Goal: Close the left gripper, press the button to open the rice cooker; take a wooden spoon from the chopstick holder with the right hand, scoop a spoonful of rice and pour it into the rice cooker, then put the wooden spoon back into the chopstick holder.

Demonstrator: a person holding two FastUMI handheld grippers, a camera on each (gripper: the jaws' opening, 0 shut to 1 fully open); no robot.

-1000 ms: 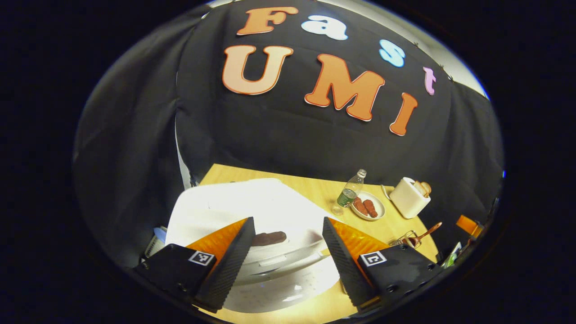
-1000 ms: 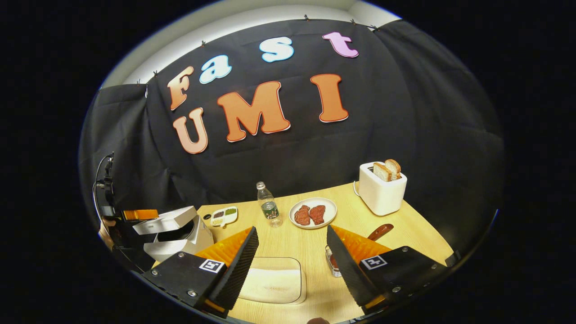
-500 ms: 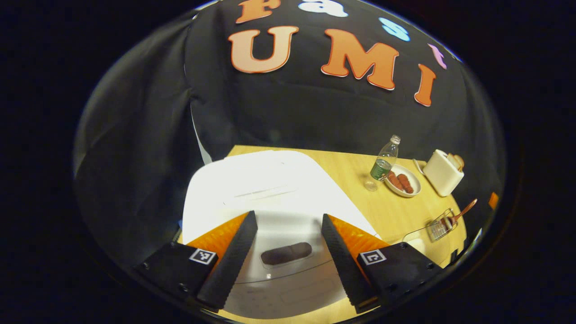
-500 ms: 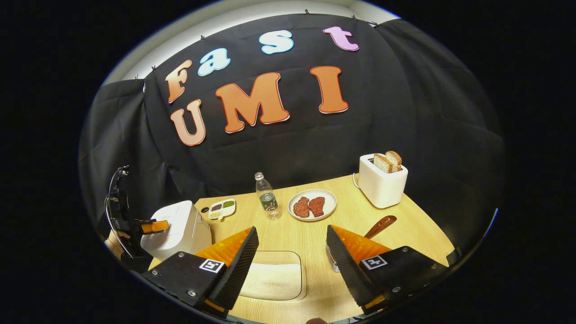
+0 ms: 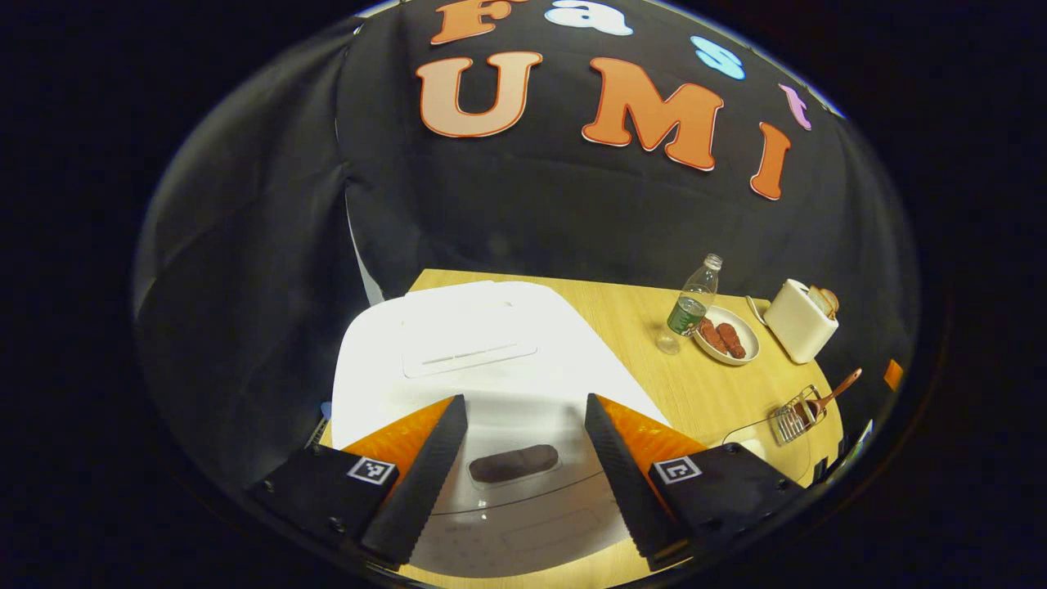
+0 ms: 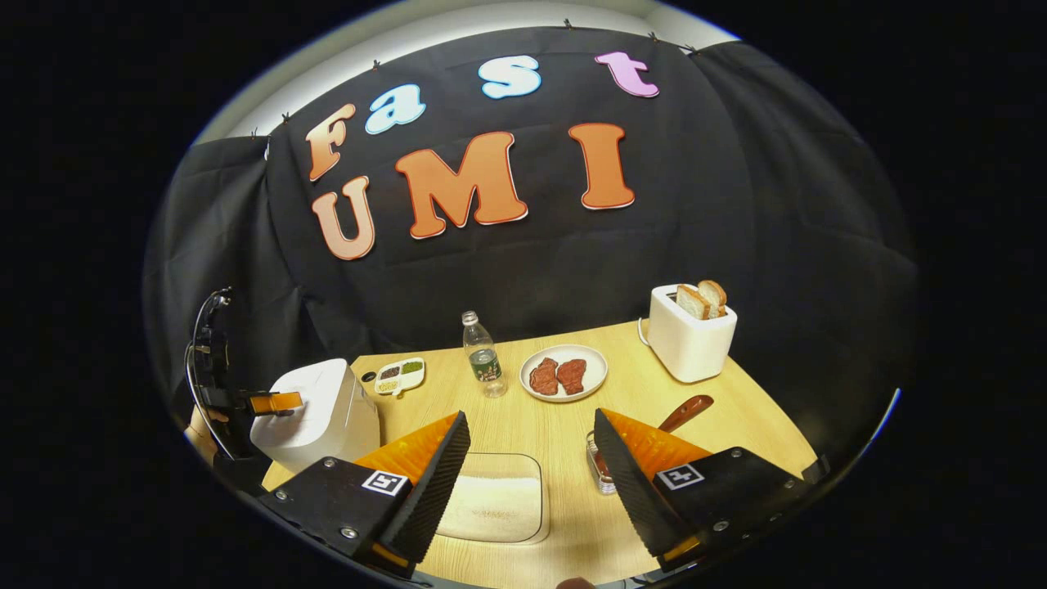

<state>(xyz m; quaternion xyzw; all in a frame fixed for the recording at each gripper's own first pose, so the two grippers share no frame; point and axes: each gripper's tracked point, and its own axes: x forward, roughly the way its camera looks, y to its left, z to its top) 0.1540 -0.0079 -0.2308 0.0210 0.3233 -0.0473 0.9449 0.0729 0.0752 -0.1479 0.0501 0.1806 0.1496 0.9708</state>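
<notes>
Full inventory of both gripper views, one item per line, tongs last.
rice cooker: 1, white, lid down, table's left end
button: 1, dark, cooker front, between the left tongs' fingers
rice tray: 1, clear, white rice, near table edge
chopstick holder: 1, wire, right of the rice tray
wooden spoon: 1, brown, standing in the holder
water bottle: 1, clear, green label, mid table
plate: 1, white, two red meat pieces, right of the bottle
toaster: 1, white, two bread slices, far right
condiment dish: 1, white, divided, behind the cooker
table: 1, light wood
left tongs: open, over the cooker
right tongs: open, above the rice tray
</notes>
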